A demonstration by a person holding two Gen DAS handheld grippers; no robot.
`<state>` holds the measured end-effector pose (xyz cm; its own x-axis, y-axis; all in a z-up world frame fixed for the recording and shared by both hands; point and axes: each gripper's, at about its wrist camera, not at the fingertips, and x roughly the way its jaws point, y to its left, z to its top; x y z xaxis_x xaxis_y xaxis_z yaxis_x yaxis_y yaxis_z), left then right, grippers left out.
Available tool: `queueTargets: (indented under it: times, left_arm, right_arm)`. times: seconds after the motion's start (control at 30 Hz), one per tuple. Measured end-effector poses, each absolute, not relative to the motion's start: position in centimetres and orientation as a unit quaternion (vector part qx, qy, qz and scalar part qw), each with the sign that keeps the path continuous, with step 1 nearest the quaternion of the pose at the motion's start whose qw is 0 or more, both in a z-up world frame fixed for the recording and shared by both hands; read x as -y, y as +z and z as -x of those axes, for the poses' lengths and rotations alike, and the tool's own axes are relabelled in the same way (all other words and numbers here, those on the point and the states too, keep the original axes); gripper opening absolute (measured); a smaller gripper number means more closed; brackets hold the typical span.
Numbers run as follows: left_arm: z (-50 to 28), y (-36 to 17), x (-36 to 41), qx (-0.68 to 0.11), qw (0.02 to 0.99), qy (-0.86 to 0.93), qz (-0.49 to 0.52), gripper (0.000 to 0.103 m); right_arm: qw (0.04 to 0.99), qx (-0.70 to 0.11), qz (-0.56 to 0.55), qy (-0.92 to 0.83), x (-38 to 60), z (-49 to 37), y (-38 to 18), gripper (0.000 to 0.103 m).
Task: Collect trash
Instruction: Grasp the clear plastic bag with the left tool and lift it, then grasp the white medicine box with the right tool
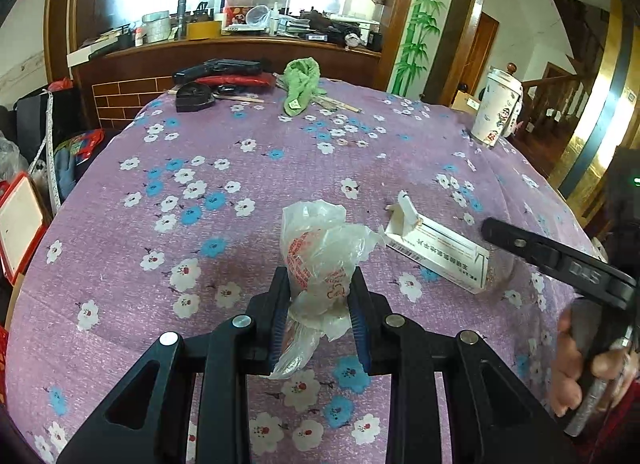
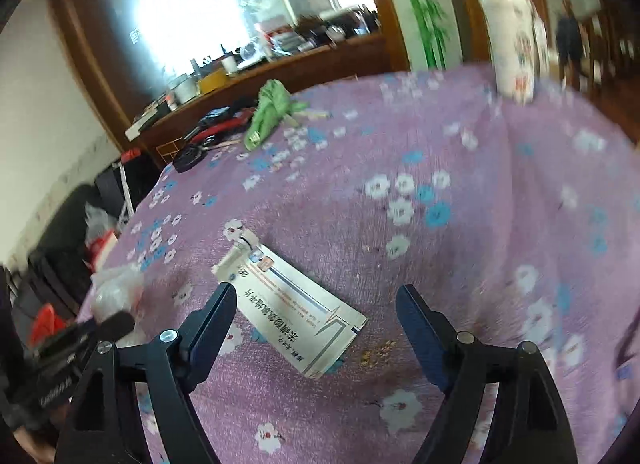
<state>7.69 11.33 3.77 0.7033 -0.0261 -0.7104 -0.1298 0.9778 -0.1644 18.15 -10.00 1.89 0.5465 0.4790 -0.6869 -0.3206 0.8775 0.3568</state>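
The left gripper (image 1: 320, 304) has its jaws clenched on a crumpled plastic bag (image 1: 320, 248), held just above the floral worktop (image 1: 200, 168). The right gripper (image 2: 316, 304) stands with jaws released and wide; an opened white box (image 2: 296, 304) lies flat on the worktop between them, nearer the left jaw, ungripped
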Motion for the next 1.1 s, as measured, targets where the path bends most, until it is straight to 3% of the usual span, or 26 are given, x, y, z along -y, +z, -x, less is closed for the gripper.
queueTargets:
  times: [0.2,0.43,0.67,0.97,1.1]
  left_arm:
    - [-7.6,3.8,-11.3,-0.382,0.918,0.032,0.101,0.027]
    - [-7.4,3.7,-12.4,-0.383,0.915,0.046,0.114,0.027]
    - [-7.5,3.7,-13.2,-0.385,0.912,0.049,0.129,0.027]
    - [-7.4,3.5,-14.2,-0.389,0.909,0.048,0.141,0.027]
    - [-7.4,3.3,-14.5,-0.392,0.907,0.051,0.143,0.027]
  right_arm:
    - [0.840,-0.455,-0.129,0.266,9.2,-19.1,0.4,0.086]
    - [0.787,-0.482,-0.046,0.382,5.7,-16.0,1.4,0.085]
    - [0.870,-0.400,0.037,0.288,4.5,-13.6,3.2,0.085]
    - [0.847,-0.452,0.068,0.272,2.2,-15.3,2.8,0.085]
    - [0.837,-0.476,0.089,0.256,1.0,-16.5,1.2,0.075]
